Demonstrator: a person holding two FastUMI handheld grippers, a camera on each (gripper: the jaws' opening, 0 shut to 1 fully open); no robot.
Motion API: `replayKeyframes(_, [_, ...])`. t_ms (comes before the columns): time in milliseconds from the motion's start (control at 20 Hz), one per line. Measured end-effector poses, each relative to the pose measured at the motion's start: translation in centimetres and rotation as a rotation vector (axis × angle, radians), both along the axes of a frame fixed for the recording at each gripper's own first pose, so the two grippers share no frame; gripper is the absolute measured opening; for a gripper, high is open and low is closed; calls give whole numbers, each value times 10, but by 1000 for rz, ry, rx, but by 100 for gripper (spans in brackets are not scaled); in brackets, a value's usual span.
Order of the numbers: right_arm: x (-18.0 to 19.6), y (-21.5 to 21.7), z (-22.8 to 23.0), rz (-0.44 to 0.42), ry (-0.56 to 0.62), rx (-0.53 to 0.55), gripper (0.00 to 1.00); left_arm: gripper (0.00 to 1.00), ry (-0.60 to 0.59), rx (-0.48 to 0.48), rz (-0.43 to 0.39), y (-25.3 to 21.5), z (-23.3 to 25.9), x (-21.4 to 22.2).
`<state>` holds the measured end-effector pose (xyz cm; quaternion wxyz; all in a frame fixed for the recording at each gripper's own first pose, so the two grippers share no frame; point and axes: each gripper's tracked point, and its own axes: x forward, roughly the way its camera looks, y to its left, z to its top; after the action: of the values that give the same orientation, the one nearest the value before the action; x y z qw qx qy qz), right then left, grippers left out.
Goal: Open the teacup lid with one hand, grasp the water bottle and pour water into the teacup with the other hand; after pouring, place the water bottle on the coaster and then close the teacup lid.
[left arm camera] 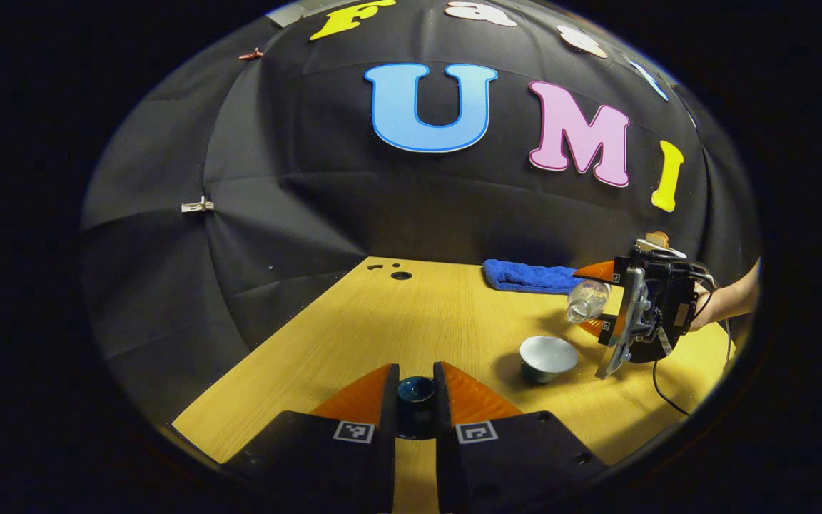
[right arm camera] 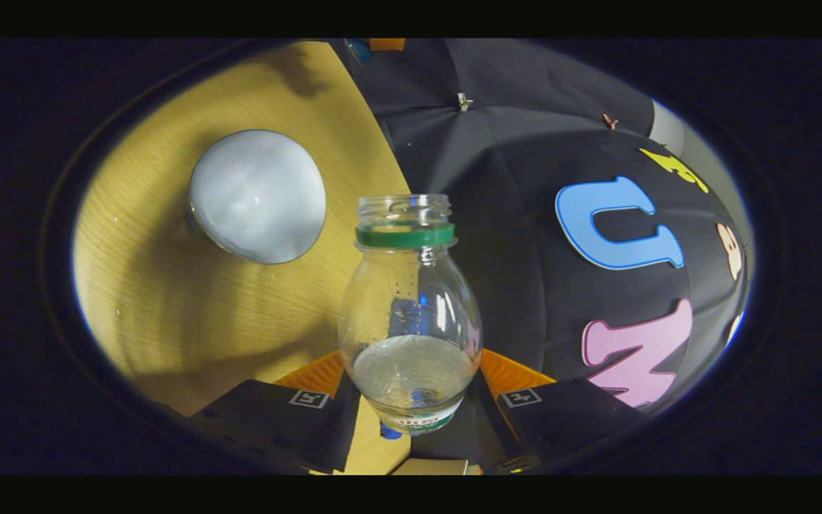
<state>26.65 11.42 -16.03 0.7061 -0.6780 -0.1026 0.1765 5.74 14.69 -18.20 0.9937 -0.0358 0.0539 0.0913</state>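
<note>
My left gripper [left arm camera: 415, 371] is shut on the small dark teacup lid [left arm camera: 416, 394], low over the table's near edge. The open teacup [left arm camera: 549, 357], dark outside and pale inside, stands to the right of it. Up and to the right of the cup, my right gripper [left arm camera: 595, 300] is shut on the clear, uncapped water bottle [left arm camera: 586, 300], which tilts with its mouth toward the cup. In the right gripper view the bottle [right arm camera: 411, 307], with a green neck ring, lies between my right gripper's [right arm camera: 411, 357] fingers. Water sits low in its body. The teacup [right arm camera: 257, 196] lies up and left of its mouth.
A folded blue towel [left arm camera: 525, 275] lies at the far side of the wooden table [left arm camera: 382, 321], behind the bottle. Small round holes [left arm camera: 400, 275] mark the far left corner. A person's forearm [left arm camera: 732, 300] comes in from the right behind the right gripper, with a cable hanging under it.
</note>
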Motion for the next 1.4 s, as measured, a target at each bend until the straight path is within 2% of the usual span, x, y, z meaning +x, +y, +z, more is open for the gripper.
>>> replayKeyframes(100, [3,7,-3,20,-11,-36,72,27,-2,5,1,1,1,-3])
replayKeyframes(250, [5,10,-5,34,-23,-67,72,24,1,2,-5,-3,-2,-6])
replayKeyframes(350, [5,10,-6,38,-30,-88,72,31,5,1,-8,-4,-3,-7])
replayKeyframes(400, [6,12,-7,42,-37,-98,72,27,4,1,-5,-5,-2,-8])
replayKeyframes(750, [9,18,-6,73,-81,-171,71,27,-7,-8,0,-7,-3,-10])
replayKeyframes(800, [10,18,-6,75,-83,-180,71,23,-7,-8,-4,-9,-3,-9])
replayKeyframes(850, [11,18,-6,79,-85,-190,71,27,-6,-7,-6,-9,-3,-9])
replayKeyframes(1000, [12,20,-9,92,-89,-216,71,27,-6,-5,-10,-9,-3,-10])
replayKeyframes(1050, [12,20,-9,93,-88,-219,67,27,-5,-7,-11,-9,-4,-9])
replayKeyframes(1100, [12,21,-9,89,-85,-218,71,27,-4,-7,-10,-9,-4,-9])
replayKeyframes(1400, [13,26,-12,103,-102,-273,71,27,7,-4,-15,-6,-8,-11])
